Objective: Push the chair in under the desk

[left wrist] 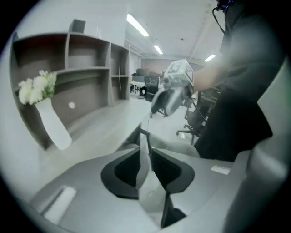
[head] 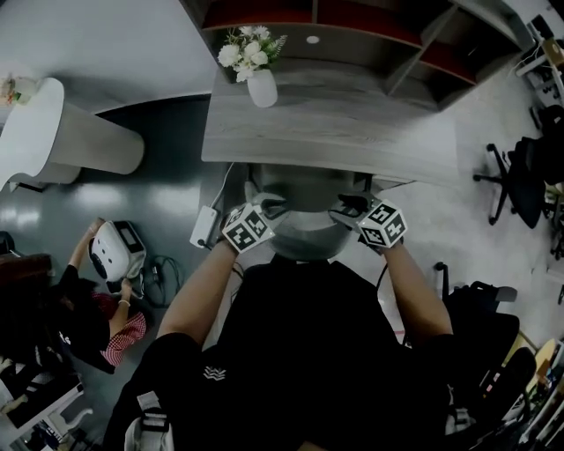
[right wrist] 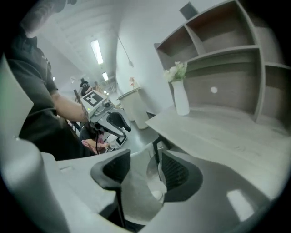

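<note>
Now, my left gripper [head: 263,208] above the chair [head: 304,231] at frame centre, fingers a thin gap apart, my right gripper [head: 351,210] fingers spread wide.

Glossy grey floor [head: 167,189]. White curved counter [head: 53,132] upper left. Open shelf unit [head: 352,26] with dark red-brown backs along top. White vase of white flowers [head: 262,86] upper centre. Black office chairs [head: 522,181] right edge. Ceiling strip lights [left wrist: 137,25] in left gripper view.
</note>
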The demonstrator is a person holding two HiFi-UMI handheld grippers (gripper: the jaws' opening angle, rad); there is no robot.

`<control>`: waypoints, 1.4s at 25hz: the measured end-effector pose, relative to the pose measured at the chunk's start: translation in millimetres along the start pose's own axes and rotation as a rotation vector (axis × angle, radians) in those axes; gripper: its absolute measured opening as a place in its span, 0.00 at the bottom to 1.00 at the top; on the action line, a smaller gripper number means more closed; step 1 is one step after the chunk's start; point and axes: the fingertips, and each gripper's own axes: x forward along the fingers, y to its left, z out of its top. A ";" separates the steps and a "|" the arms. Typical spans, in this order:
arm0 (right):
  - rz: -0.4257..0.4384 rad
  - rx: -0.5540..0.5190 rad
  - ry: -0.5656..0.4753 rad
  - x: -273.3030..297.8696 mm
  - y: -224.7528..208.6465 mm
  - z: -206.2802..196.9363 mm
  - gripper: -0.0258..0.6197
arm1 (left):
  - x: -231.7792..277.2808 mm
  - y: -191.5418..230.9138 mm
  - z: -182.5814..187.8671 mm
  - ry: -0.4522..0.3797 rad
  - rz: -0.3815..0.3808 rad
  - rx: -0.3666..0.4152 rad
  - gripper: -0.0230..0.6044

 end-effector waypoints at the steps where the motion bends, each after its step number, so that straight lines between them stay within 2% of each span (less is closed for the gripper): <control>1: -0.019 0.023 -0.036 -4.4 -3.7 8.2 0.38 | -9.7 13.3 15.8 -0.035 0.059 0.007 0.17; 4: -0.081 0.074 -0.144 -18.6 -12.8 32.5 0.38 | -39.8 43.4 59.4 -0.146 0.199 -0.010 0.17; 7: -0.190 0.049 -0.229 -33.8 -23.0 56.8 0.38 | -62.6 59.2 87.0 -0.229 0.264 -0.042 0.17; 10: -0.343 0.025 -0.321 -55.9 -40.0 82.2 0.35 | -79.1 70.5 101.6 -0.291 0.325 -0.063 0.17; 12: -0.416 0.028 -0.366 -69.4 -49.4 94.6 0.35 | -88.9 80.2 106.9 -0.337 0.380 -0.103 0.17; 14: -0.445 0.020 -0.393 -78.0 -51.8 104.2 0.33 | -98.6 89.8 109.0 -0.363 0.448 -0.139 0.16; 17: -0.433 -0.018 -0.423 -84.9 -46.4 114.6 0.30 | -112.2 99.2 116.8 -0.370 0.550 -0.127 0.14; 19: -0.445 -0.034 -0.452 -91.6 -43.4 119.3 0.23 | -120.5 103.4 122.5 -0.399 0.590 -0.139 0.10; 22: -0.478 -0.034 -0.485 -101.0 -42.7 122.2 0.14 | -128.6 108.9 122.4 -0.428 0.620 -0.174 0.08; 24: -0.499 -0.046 -0.490 -105.5 -43.3 120.8 0.04 | -125.9 110.2 116.8 -0.432 0.615 -0.197 0.08; 28: -0.547 -0.064 -0.493 -113.2 -47.7 117.9 0.04 | -119.9 108.9 110.9 -0.421 0.602 -0.233 0.08; 35: -0.576 -0.047 -0.501 -120.6 -52.2 113.0 0.04 | -115.0 107.7 109.0 -0.413 0.585 -0.221 0.08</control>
